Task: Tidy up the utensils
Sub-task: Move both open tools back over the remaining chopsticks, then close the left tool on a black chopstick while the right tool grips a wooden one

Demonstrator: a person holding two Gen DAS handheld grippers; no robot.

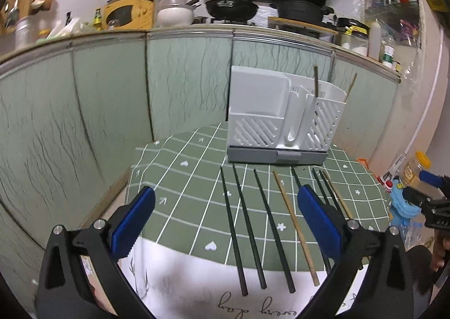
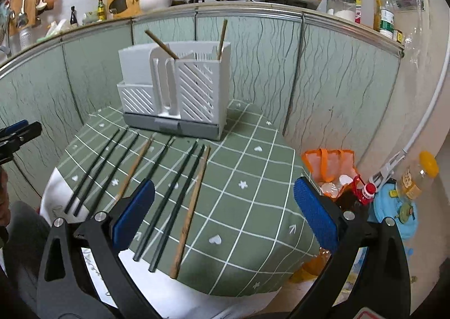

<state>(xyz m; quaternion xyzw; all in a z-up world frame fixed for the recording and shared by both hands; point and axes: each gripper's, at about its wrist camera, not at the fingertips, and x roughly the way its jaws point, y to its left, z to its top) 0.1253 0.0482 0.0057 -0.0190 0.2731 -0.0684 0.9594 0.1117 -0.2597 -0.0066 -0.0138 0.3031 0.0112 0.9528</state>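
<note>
A white slotted utensil holder [image 1: 284, 119] stands at the far side of a green checked tablecloth [image 1: 197, 192]; it also shows in the right wrist view [image 2: 180, 88]. Two wooden chopsticks [image 2: 222, 37] stick up from its right compartment. Several dark chopsticks [image 1: 242, 223] and wooden chopsticks [image 1: 295, 223] lie side by side in front of it; a wooden chopstick [image 2: 191, 209] lies rightmost. My left gripper [image 1: 225, 217] is open above the near ends. My right gripper [image 2: 225, 212] is open above the right-hand chopsticks, empty.
Green cabinet fronts [image 1: 112, 99] wall the table behind and left. An orange bag [image 2: 329, 167], bottles and a blue object [image 2: 393, 206] sit on the floor at the right. The right gripper shows at the left wrist view's right edge [image 1: 430, 198].
</note>
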